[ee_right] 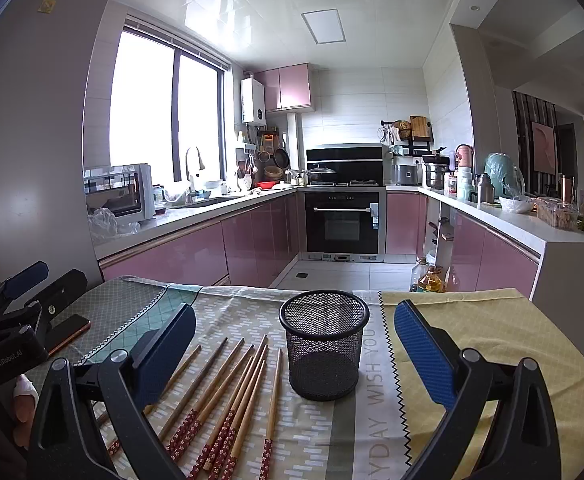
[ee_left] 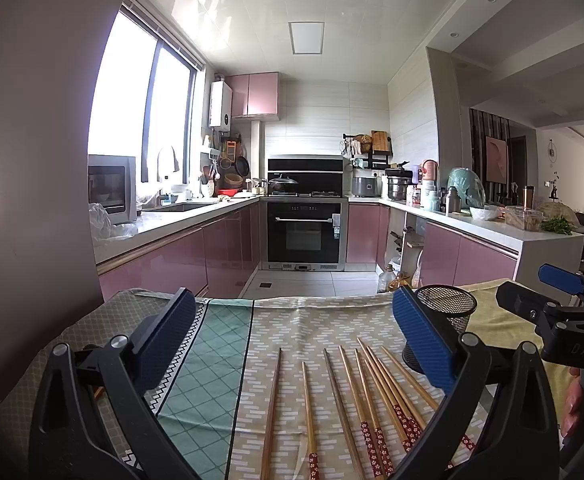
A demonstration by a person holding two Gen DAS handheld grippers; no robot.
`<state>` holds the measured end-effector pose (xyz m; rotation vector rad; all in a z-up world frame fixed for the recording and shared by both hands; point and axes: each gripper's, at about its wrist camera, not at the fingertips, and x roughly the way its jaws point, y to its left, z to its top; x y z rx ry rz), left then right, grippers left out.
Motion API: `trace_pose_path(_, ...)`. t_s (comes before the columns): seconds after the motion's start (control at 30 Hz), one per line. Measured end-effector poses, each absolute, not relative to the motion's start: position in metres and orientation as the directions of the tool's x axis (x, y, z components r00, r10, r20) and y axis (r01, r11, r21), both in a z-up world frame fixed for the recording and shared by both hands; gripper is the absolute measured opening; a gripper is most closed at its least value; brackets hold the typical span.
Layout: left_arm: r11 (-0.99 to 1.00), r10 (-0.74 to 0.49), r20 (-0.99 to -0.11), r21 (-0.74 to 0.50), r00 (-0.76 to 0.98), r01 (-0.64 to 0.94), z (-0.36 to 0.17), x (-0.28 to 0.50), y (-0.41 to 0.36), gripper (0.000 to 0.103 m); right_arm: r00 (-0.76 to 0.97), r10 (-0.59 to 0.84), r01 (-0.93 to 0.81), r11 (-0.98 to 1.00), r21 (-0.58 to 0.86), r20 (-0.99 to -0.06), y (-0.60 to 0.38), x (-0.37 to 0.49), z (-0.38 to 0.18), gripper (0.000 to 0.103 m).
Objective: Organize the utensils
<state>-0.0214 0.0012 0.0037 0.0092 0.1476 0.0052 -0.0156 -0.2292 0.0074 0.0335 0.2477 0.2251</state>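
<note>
Chopsticks (ee_right: 228, 400), loose at 9 o'clock of mesh cup (ee_right: 324, 344); left tongs (ee_left: 292, 344) and right tongs (ee_right: 296, 344) released, empty; advise pinching one mid-shaft.

Chopsticks (ee_right: 228, 396): light brown wood; near ends dark red with small pale flower print. One chopstick (ee_left: 271, 412), far left of the row, plain darker brown.
Mesh cup (ee_right: 324, 344): black wire mesh, dark base.
Tablecloth (ee_right: 492, 332): patchwork. Right panel yellow with faint lattice; middle strip pale with grey lettering and black zigzag edging; centre panel olive-beige with white dash pattern; left panel teal with white diamond grid; far left grey-green with fine lattice.
Left gripper (ee_left: 292, 340) and right gripper (ee_right: 296, 344): black frames, blue textured pads.
Kitchen cabinets (ee_right: 260, 236): glossy pink. Oven (ee_right: 342, 222): black.
</note>
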Motion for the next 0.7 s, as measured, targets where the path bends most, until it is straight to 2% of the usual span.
trace_pose_path(0.7, 1.000, 0.006, -0.147, 0.008, 0.989, -0.005, 0.0031, -0.0229, 0.0012, 0.097, 0.943, 0.225, -0.217, 0.974, 0.063, -0.244, -0.2288, -0.0143, 0.0051, 0.096)
